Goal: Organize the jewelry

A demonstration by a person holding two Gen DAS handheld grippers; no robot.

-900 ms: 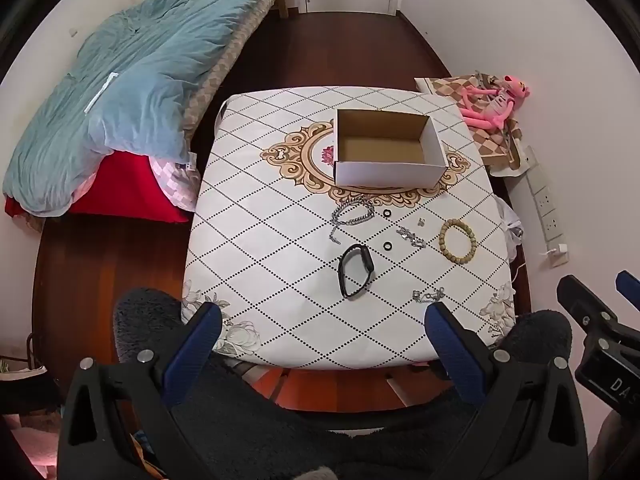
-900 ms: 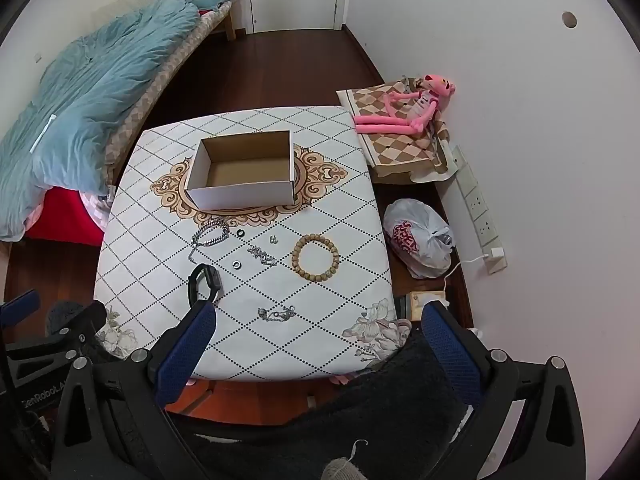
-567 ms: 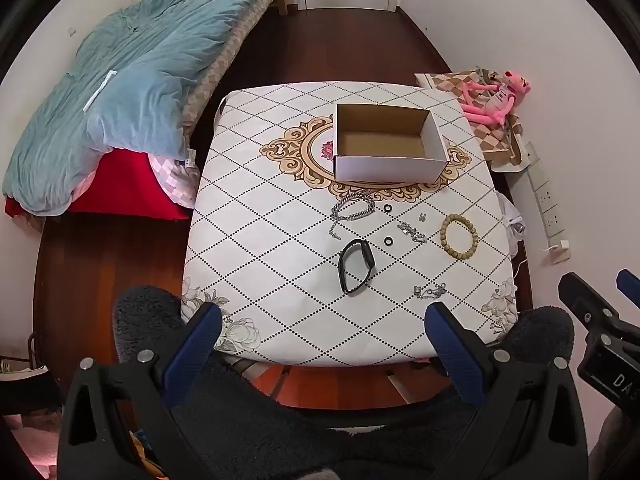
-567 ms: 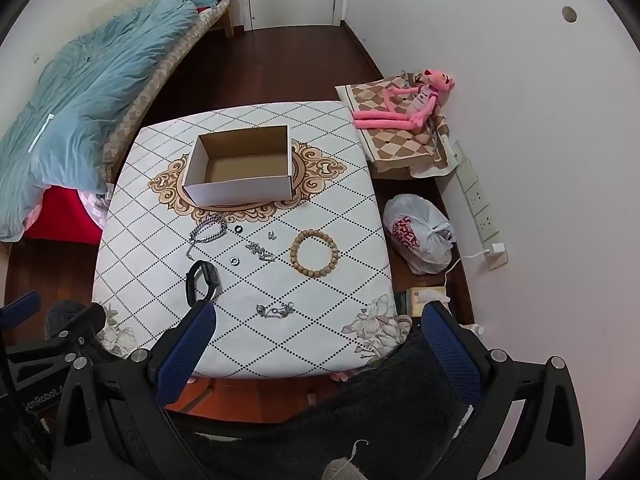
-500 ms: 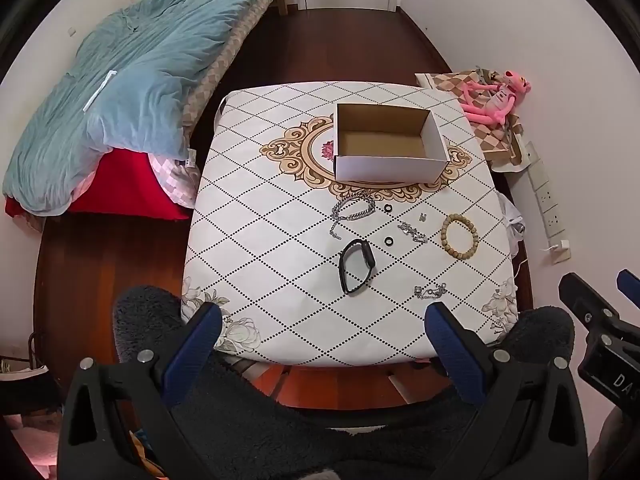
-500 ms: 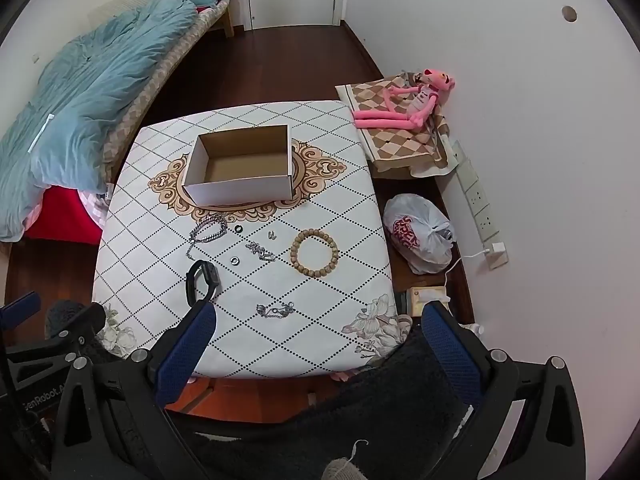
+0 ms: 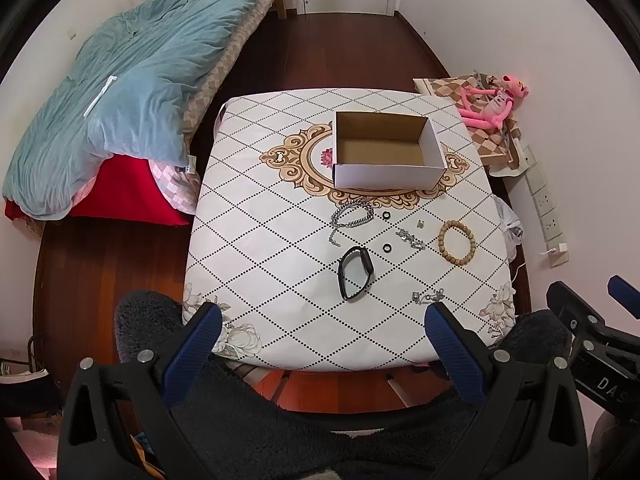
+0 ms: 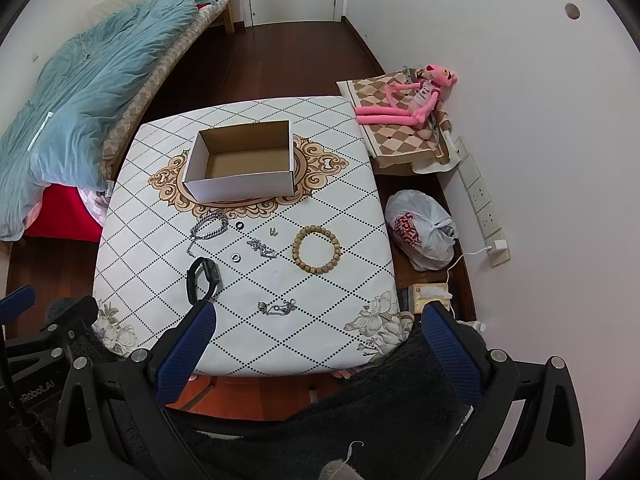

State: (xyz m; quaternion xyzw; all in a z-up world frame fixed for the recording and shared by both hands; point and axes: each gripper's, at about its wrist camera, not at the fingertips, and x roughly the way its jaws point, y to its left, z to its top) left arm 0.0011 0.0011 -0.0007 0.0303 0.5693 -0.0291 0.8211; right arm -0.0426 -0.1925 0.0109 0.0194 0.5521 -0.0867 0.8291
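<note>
Rings [image 7: 387, 215], two; box [image 7: 384, 176], one.

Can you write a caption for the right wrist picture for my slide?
Open right gripper above a table with an empty cardboard box, bead bracelet and chains.

White letters "DAS" stand on the black body of the right gripper [image 7: 624, 300] where it shows at the edge of the left wrist view (the word is cut off by the picture's rim). On the black body of the left gripper [image 8: 18, 300], seen in the right wrist view, pale lettering reads roughly "Robot.AI", its start hidden. The white plastic bag [image 8: 420, 232] on the floor carries red print too crumpled to read.
</note>
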